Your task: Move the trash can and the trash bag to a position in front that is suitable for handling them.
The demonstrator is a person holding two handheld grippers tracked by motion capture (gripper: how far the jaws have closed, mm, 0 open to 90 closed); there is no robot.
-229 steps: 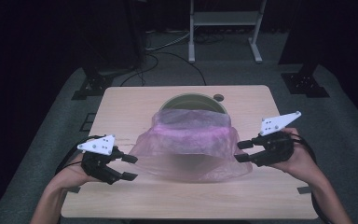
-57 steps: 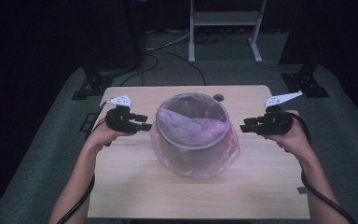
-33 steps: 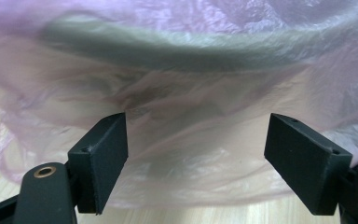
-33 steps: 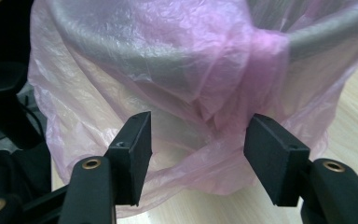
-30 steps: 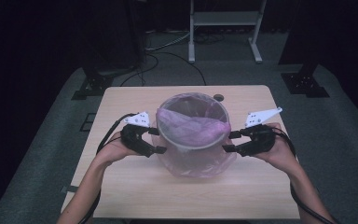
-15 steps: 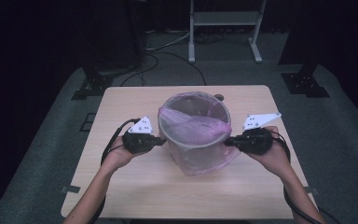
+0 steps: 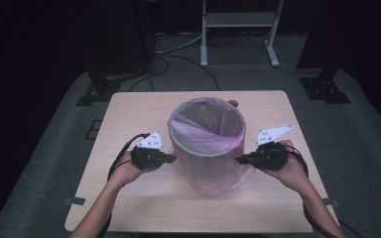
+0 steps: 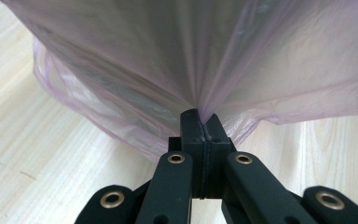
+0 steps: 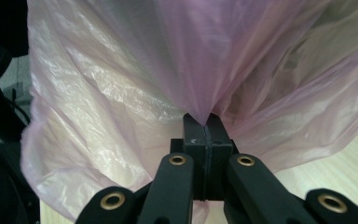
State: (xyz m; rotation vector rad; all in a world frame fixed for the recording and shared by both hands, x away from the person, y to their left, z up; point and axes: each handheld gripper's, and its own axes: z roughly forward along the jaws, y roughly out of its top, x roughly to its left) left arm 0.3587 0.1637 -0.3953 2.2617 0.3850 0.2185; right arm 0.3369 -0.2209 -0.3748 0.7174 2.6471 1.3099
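High view overhead; gripper views close on bag (image 7: pixel 206 144).

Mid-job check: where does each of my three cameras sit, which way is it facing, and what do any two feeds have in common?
High view: above the person's side, facing forward and down at the table; forearms, left claw, right claw.
Left gripper view: on the left claw, facing the pink bag; black jaws shut on film.
Right gripper view: on the right claw, facing the bag; jaws shut on film.
Shared: the pink bag and pale wood table.
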